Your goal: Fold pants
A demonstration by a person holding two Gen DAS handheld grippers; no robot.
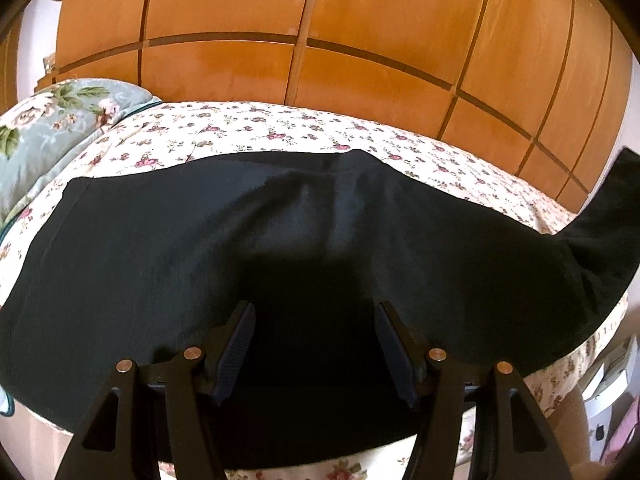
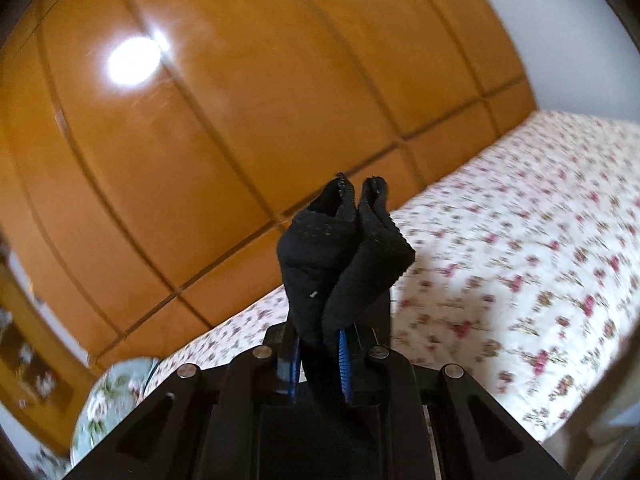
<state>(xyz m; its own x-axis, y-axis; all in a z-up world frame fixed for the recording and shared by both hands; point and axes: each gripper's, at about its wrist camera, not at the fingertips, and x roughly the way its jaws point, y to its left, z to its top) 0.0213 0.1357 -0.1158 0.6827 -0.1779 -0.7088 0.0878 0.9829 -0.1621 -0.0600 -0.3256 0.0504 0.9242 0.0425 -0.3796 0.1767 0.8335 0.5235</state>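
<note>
The black pants (image 1: 200,248) are spread flat on the floral bed (image 1: 248,128), ahead of and beneath the left gripper (image 1: 316,340), whose fingers are held wide apart, empty. The right gripper (image 2: 320,364) is clamped on bunched hems, raised for folding over.

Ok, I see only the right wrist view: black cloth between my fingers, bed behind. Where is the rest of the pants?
Observer: The pants lie spread flat across the floral bedspread.
Operator: Is the left hand-held gripper holding them?
Observer: No, the left hand-held gripper is open above the cloth, gripping nothing.
Operator: And my end of the pants?
Observer: The left view shows one end lifted off the bed at the right edge. The right hand-held gripper is shut on cloth.
</note>
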